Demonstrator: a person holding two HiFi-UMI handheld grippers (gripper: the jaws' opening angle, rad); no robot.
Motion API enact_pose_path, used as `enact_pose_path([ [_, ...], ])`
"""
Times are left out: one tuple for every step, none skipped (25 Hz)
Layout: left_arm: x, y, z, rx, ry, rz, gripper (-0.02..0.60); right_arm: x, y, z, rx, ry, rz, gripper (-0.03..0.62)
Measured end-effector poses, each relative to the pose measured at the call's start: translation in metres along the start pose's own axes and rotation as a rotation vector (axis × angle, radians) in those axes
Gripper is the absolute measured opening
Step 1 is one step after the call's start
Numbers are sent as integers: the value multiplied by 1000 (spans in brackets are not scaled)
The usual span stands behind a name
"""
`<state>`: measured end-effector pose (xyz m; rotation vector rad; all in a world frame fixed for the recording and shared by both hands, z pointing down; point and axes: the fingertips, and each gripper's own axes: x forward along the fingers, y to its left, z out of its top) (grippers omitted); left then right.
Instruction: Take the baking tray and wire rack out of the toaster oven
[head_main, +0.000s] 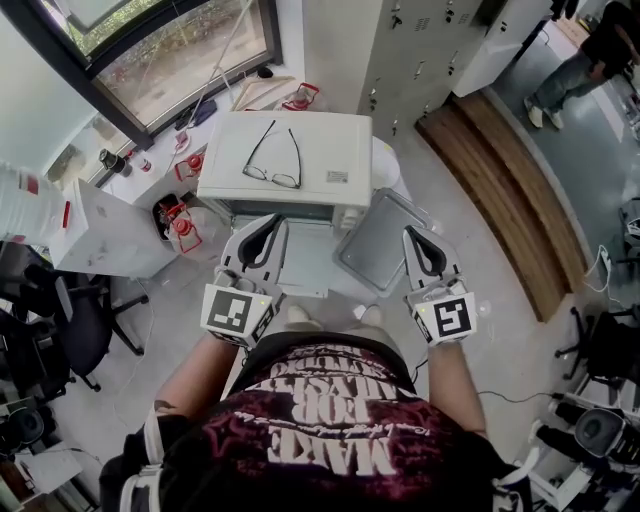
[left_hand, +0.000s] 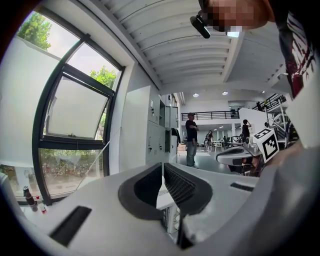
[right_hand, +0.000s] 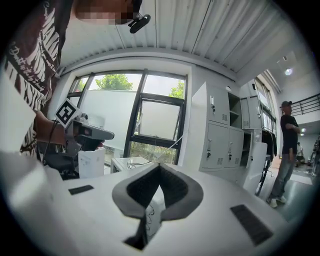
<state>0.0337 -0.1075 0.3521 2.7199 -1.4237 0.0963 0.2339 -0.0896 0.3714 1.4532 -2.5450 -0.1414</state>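
Observation:
The white toaster oven (head_main: 285, 160) stands low in front of me with a pair of glasses (head_main: 272, 165) on its top. Its door (head_main: 305, 262) hangs open toward me. A grey baking tray (head_main: 375, 240) lies on the floor right of the oven. The wire rack is not visible; the oven's inside is hidden. My left gripper (head_main: 265, 232) hovers over the open door, jaws shut and empty (left_hand: 161, 165). My right gripper (head_main: 418, 240) is at the tray's right edge, shut with nothing held (right_hand: 159, 167). The oven (right_hand: 127, 162) also shows beyond the right jaws.
A white box (head_main: 100, 230) and small red items (head_main: 185, 225) sit left of the oven. Grey lockers (head_main: 420, 50) and a wooden strip (head_main: 505, 190) run behind and to the right. An office chair (head_main: 75, 330) is at the left. A person (left_hand: 191, 137) stands far off.

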Motion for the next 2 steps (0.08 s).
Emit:
enact_pose_path([
  [-3,4,0,1,1,-2,18,2,5,2,-3,3,-1,3],
  [-7,8,-1,2,3,-5,18,4,9,3,-6,5,-2,3],
])
